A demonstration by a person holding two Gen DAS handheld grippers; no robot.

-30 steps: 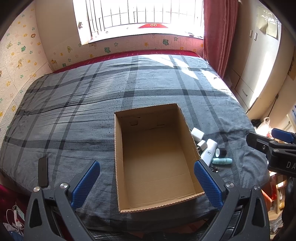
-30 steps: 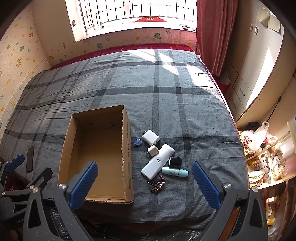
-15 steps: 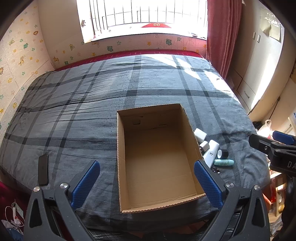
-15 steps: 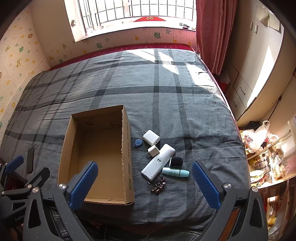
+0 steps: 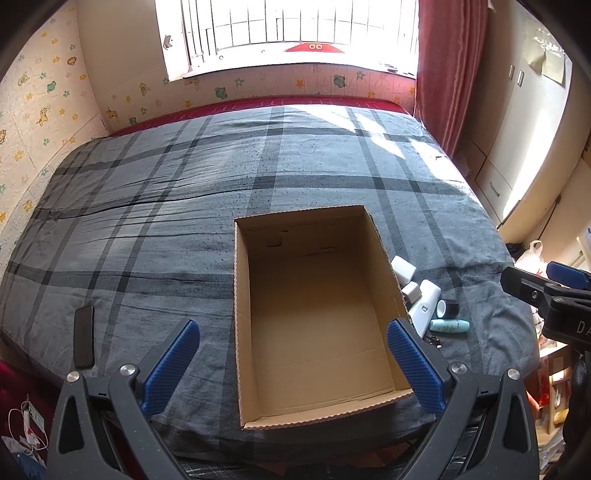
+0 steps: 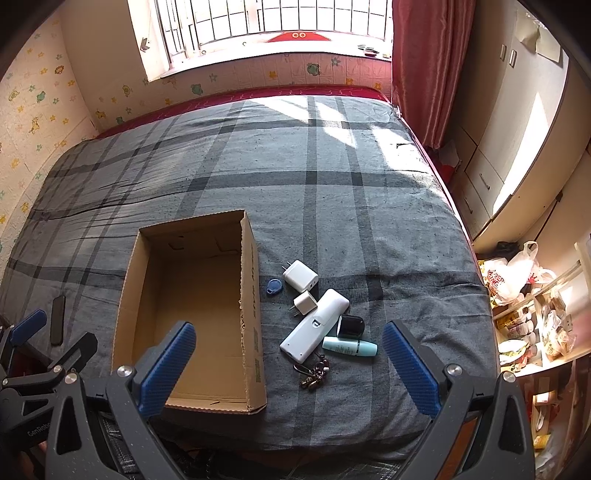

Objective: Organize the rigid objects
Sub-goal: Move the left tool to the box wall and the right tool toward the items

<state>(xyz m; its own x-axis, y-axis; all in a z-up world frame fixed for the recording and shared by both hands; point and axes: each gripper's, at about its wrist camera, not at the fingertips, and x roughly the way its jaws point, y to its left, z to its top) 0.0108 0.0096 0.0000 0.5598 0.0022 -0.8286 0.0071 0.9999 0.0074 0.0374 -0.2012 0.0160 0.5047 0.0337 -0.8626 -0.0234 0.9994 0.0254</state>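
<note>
Left wrist view: the left tongs (image 5: 291, 365) are spread wide over the empty box (image 5: 314, 310) on the bed (image 5: 147, 221); a phone (image 5: 83, 336) lies at 9 o'clock. Right wrist view: the right tongs (image 6: 288, 369) are spread, holding nothing, above a remote (image 6: 314, 325), two chargers (image 6: 300, 276), a tube (image 6: 349, 346), keys (image 6: 314, 373) and a blue tag (image 6: 273, 286), at 3 o'clock of the box (image 6: 251, 306).

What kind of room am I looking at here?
Most likely a home bedroom: a large bed with a grey plaid cover, a barred window with a red curtain, and built-in wardrobes along one wall.
</note>
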